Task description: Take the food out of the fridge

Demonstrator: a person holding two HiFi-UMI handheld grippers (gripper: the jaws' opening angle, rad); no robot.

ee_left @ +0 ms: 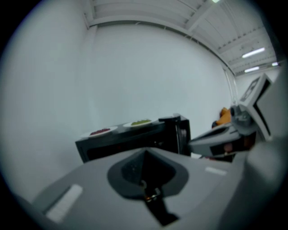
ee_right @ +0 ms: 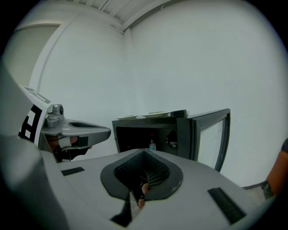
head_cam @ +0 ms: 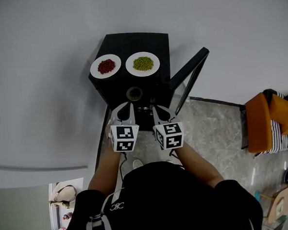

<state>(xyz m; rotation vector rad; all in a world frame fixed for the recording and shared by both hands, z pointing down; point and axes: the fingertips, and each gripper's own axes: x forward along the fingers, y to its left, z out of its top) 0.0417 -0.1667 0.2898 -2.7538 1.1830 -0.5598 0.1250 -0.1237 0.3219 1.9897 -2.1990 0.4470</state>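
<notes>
Food (head_cam: 106,66) that is red lies on one white plate (head_cam: 97,71), and green food (head_cam: 143,63) lies on a second plate (head_cam: 153,68) just beside it. Both plates sit on top of the small black fridge (head_cam: 144,41), so they are out already. The fridge door (head_cam: 190,70) stands wide open on my right.

Inside the dark fridge I can see a little bottle (ee_right: 152,144). From above there is also a round thing (head_cam: 134,93) at the front of the opening. It may be a jar or a bowl, I cannot tell which. So I think there is more to take out.

My left tongs (head_cam: 126,106) are pressed together with nothing in them. My right tongs (head_cam: 156,108) are pressed together too, and they hold nothing. Both point at the open fridge, side by side and close to each other.

What could go wrong? If I reach in with the tongs pressed together, I will only poke the bottle and it may fall over or slide to the back. The two tongs are so close that they could bump each other. If I lift one too high, it could knock a plate off the top and spill the food on the floor (head_cam: 213,127).
</notes>
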